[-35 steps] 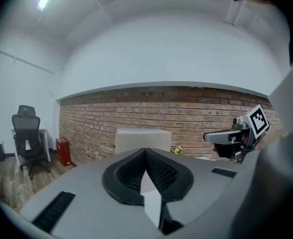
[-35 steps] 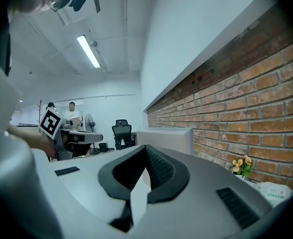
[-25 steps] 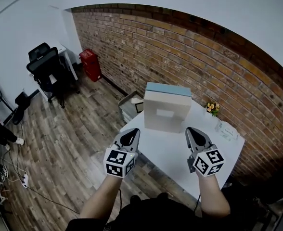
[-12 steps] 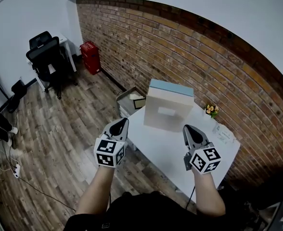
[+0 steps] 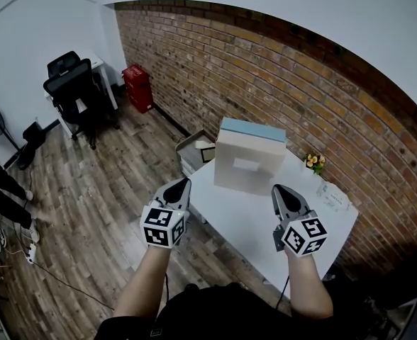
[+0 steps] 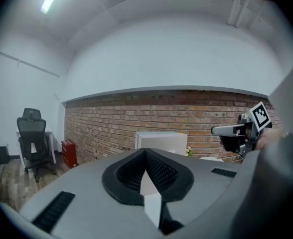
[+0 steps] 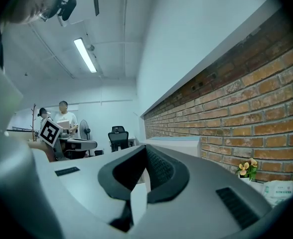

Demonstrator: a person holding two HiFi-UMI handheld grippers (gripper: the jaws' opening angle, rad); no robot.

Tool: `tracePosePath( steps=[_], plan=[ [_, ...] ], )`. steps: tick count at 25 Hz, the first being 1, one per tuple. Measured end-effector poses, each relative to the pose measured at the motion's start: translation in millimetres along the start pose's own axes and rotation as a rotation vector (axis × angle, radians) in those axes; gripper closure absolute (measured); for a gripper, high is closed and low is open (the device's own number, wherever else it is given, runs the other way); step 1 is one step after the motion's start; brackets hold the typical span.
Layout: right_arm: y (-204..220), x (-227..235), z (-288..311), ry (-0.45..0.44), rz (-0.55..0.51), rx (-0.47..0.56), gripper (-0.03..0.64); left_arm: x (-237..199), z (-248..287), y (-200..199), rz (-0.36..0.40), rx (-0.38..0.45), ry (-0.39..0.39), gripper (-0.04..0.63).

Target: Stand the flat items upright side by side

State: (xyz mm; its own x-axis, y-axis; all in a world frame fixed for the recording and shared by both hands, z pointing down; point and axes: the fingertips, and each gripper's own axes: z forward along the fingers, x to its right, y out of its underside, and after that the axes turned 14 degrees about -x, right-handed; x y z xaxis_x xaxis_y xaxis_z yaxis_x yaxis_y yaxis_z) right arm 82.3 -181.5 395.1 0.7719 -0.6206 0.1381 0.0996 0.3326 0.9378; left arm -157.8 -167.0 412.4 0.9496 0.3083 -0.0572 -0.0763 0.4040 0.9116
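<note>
Several flat items point(image 5: 249, 163), white with a pale blue one at the back, stand upright side by side at the far left end of the white table point(image 5: 244, 222). My left gripper point(image 5: 184, 183) hovers at the table's near left edge, shut and empty, well short of the items. My right gripper point(image 5: 279, 190) hangs over the table to the right, also shut with nothing in it. In the left gripper view the closed jaws point(image 6: 145, 151) point at the items point(image 6: 161, 142), and the right gripper point(image 6: 222, 130) shows at the right. The right gripper view shows its own closed jaws point(image 7: 146, 148) beside the items point(image 7: 179, 144).
A small pot of flowers point(image 5: 313, 161) and a tissue packet point(image 5: 334, 195) sit at the table's far right by the brick wall. An open box point(image 5: 194, 151) lies on the floor beyond the table. An office chair point(image 5: 74, 94) and a red cabinet point(image 5: 139, 89) stand further off.
My left gripper has shifted left, from over the table to its near left edge. The right gripper has stayed put. Both remain shut.
</note>
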Motion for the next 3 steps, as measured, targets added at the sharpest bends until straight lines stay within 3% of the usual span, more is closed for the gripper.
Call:
tracePosePath(
  steps=[3],
  plan=[
    [-0.9,2.3,-2.6,-0.01,0.014,0.006,0.601,1.8,-1.2,1.0,0.006,-0.005,-0.005,0.578]
  ],
)
